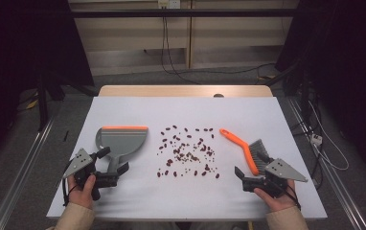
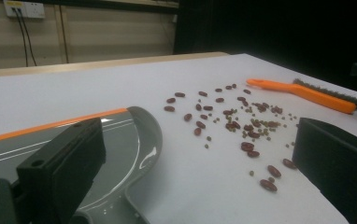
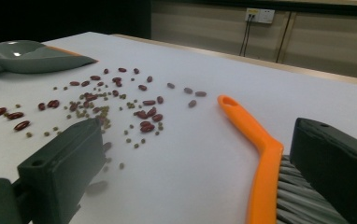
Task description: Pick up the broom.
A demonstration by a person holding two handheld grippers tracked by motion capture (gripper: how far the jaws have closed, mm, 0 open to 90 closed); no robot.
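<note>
A grey dustpan [image 1: 123, 140] with an orange front lip lies at the left of the white table top [image 1: 186, 111]. My left gripper [image 1: 113, 161] is open, and the pan's handle [image 2: 132, 205] lies between its jaws without being touched. Red beans and small green ones [image 1: 187, 153] are scattered over the middle. An orange-handled brush [image 1: 242, 145] with grey bristles lies at the right. My right gripper [image 1: 252, 166] is open around the bristle end [image 3: 298, 196], the handle [image 3: 256, 140] lying between its jaws. The left gripper view shows the pan [image 2: 120, 149], the beans [image 2: 242, 121] and the brush [image 2: 307, 93].
The white sheet covers a wooden table whose far edge [image 1: 186, 90] shows beyond it. Cables [image 1: 169, 52] hang down the back wall, and dark stands [image 1: 42, 96] flank the table. Metal rails [image 1: 18, 177] run along the floor on both sides.
</note>
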